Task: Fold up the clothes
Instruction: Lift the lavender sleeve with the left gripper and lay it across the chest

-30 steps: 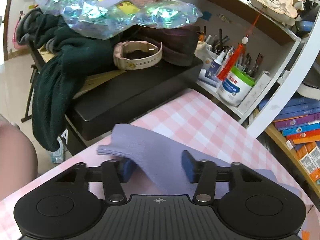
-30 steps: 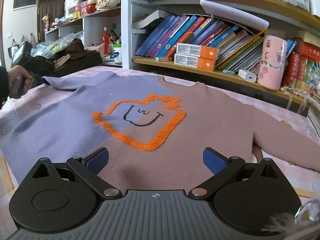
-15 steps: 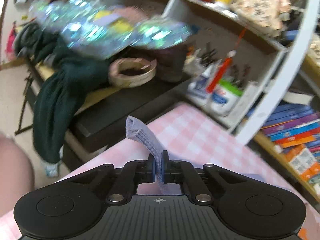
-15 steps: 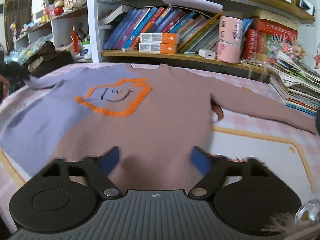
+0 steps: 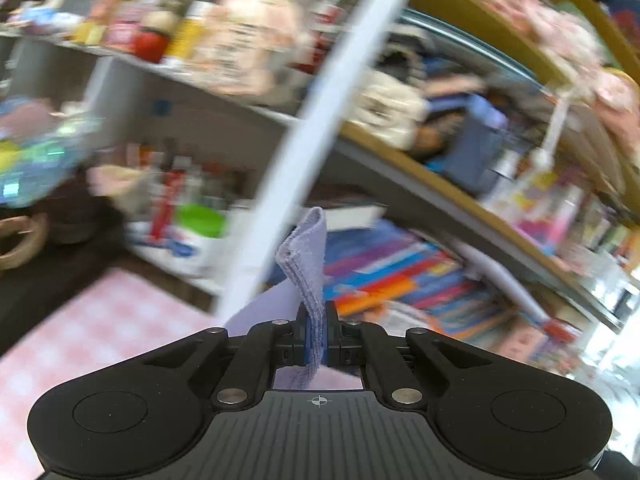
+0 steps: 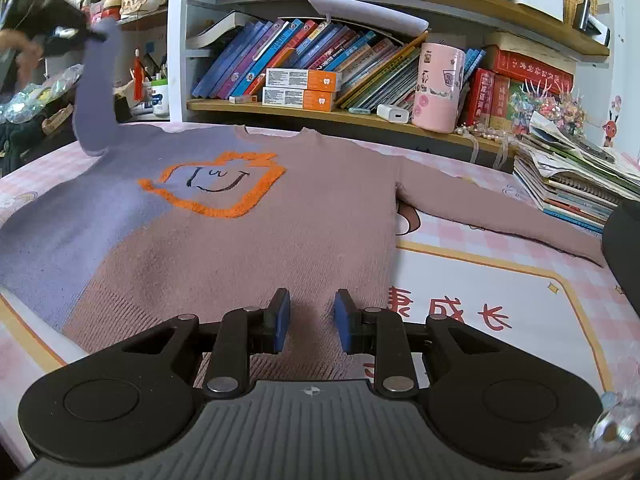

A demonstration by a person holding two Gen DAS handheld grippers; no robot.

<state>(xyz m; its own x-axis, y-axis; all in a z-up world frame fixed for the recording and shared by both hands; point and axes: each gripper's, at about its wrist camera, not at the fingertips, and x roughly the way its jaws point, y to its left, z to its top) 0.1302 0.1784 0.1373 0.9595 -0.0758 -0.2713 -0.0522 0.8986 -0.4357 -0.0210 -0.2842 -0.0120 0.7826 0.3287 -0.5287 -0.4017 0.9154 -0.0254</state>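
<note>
Left wrist view is smeared with motion blur, yet the left gripper (image 5: pixel 316 336) is plain enough: its blue pads are pressed together on the lilac cuff of the sleeve (image 5: pixel 306 276), which stands up from between them and curls over at the top. Behind it sit blurred shelves (image 5: pixel 400 152) packed with books and bottles, and a patch of the pink checked table (image 5: pixel 80 328) shows at lower left.

In the right wrist view the sweater (image 6: pixel 240 232) lies flat, front up, on the table (image 6: pixel 500 292). Its body is dusty pink toward the right and lilac toward the left, with an orange outline (image 6: pixel 216 188) holding a drawn smiling face across the chest. The pink sleeve (image 6: pixel 500 216) stretches out flat toward a stack of books and papers (image 6: pixel 576 180) at the table's right edge. The lilac sleeve (image 6: pixel 94 92) is raised off the table and rises steeply to the upper left, where the left gripper (image 6: pixel 86 34) holds its end, a hand (image 6: pixel 22 50) dimly visible behind it.

The right gripper (image 6: pixel 308 320) sits low above the ribbed hem (image 6: pixel 168 312) of the sweater, its jaws narrowed to a small gap with nothing caught between the blue pads (image 6: pixel 280 318). Whether the pads touch the knit is unclear. A pink cup (image 6: pixel 438 84) stands on the bookshelf (image 6: pixel 320 114) behind the table.
</note>
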